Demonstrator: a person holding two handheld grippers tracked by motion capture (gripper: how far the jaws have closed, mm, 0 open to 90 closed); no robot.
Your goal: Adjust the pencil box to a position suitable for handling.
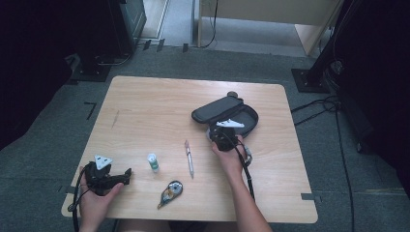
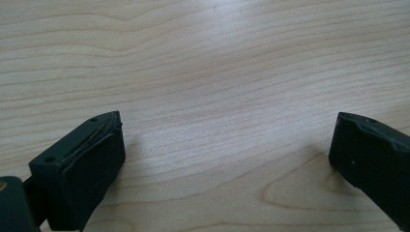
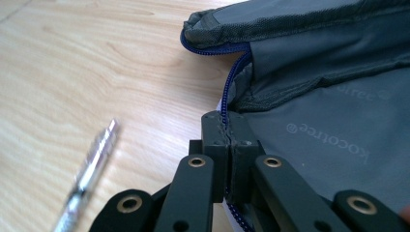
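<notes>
Two grippers are mine, one in each hand, on the wooden table [image 1: 145,101]. From the high view, I use the grey pencil case [image 1: 225,115] as my landmark. It lies open, and my right gripper [image 1: 223,137] sits at its near edge and covers part of it. I cannot see my right jaws from up here. One small round dark thing [image 1: 232,94] peeks out behind the case, and I cannot tell what it is. One pen [image 1: 189,158] lies nearer to me than the case, a bit to the left. One little white and green tube [image 1: 153,162] stands further left of the pen. One tape roller [image 1: 170,192] lies close to the near edge of the table. My left gripper [image 1: 110,178] is far left of the case, in my left hand [image 1: 96,198].

In the left gripper view, my left gripper [image 2: 227,145] has its jaws wide apart over bare wood, with nothing between them. Both jaws are cut off at the bottom.

In the right gripper view, my right gripper [image 3: 227,128] has its jaws pressed together on the blue zip edge [image 3: 231,84] of the case [image 3: 329,96]. The pen [image 3: 89,169] lies left of the case, blurry and cut off at the bottom.
</notes>
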